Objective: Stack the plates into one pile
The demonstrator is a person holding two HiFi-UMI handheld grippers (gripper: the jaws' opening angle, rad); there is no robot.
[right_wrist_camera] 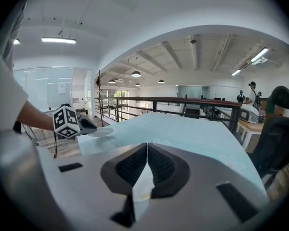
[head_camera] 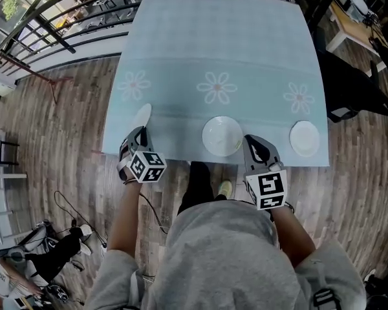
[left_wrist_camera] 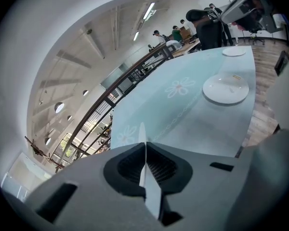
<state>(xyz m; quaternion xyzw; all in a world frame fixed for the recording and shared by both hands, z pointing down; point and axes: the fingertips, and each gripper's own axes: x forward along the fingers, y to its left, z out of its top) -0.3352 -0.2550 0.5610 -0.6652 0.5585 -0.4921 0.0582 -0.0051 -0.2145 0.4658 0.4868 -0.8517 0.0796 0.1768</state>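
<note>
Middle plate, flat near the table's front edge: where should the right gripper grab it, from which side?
Likely its near-right rim, approached low from the person's side. The middle plate lies flat, so only the shallow rim gives the fingers something to pinch, and the right gripper, shut now, sits right beside that edge; it must open first.

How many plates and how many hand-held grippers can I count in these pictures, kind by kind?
Round white plates: 3 (left plate, middle plate, right plate)
Grey hand-held grippers with marker cubes: 2 (left gripper, right gripper)
Total: 5
</note>
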